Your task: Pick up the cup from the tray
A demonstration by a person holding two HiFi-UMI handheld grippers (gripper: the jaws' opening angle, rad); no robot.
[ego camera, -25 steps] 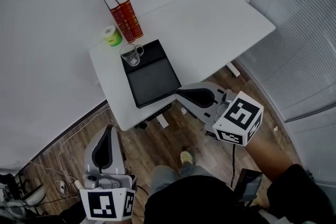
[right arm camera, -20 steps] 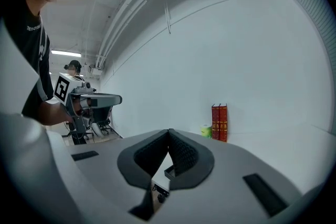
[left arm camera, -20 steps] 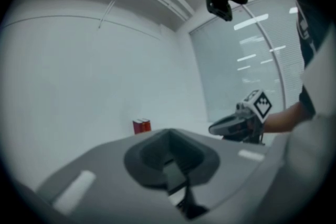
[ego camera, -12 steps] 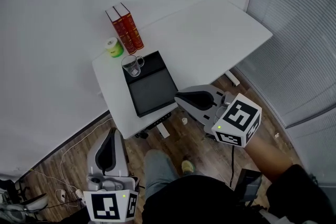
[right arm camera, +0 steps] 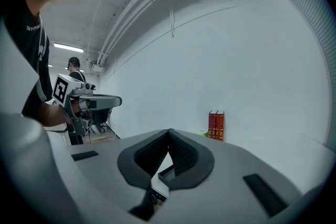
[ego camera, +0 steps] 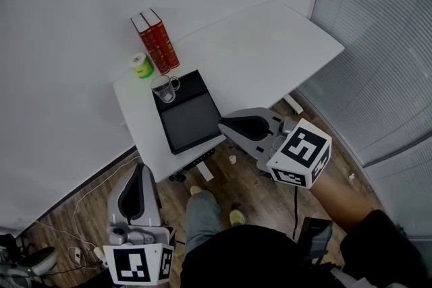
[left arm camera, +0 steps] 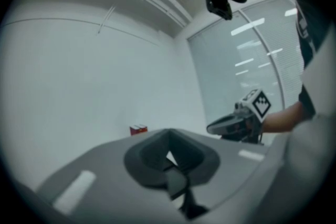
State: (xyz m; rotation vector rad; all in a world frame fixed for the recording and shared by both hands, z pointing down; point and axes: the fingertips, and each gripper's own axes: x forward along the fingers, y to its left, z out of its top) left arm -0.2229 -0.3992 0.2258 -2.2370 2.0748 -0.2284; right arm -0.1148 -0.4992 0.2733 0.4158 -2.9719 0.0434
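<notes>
Found left claw [ego camera: 139, 167] low at 7 o'clock of the head view, off the desk [ego camera: 263, 57] and above the floor [ego camera: 67, 202]. Read its jaws as pressed together with nothing between, going by its own view.

Noted books [ego camera: 155, 40] upright at the desk's 11 o'clock edge, with a green roll [ego camera: 141, 65] just beside them at their 7 o'clock.

Located cup [ego camera: 164, 88] upright in the tray [ego camera: 192, 121], in its 11 o'clock corner, handle turned toward 2 o'clock. Looks like clear glass, apparently empty. Untouched by either claw.

Placed right claw [ego camera: 223, 123] at the tray's 4 o'clock corner, tip just over or just beside it (cannot tell which), well apart from the cup. Jaws shut tight on nothing, with the tray's corner in sight past the tips in its own view.

Judged step: approach only, grasp not yet begun. Judged right claw the likelier tool, being the nearer.

Next move calls for:
- opening the jaws wide enough to take the cup's wall or handle
- carrying the claw across the tray toward 11 o'clock
- lining up level with the cup, then closing
- lifting straight up

Worth watching: smooth glass, so a risk of slipping, or of tipping against the tray's rim.
</notes>
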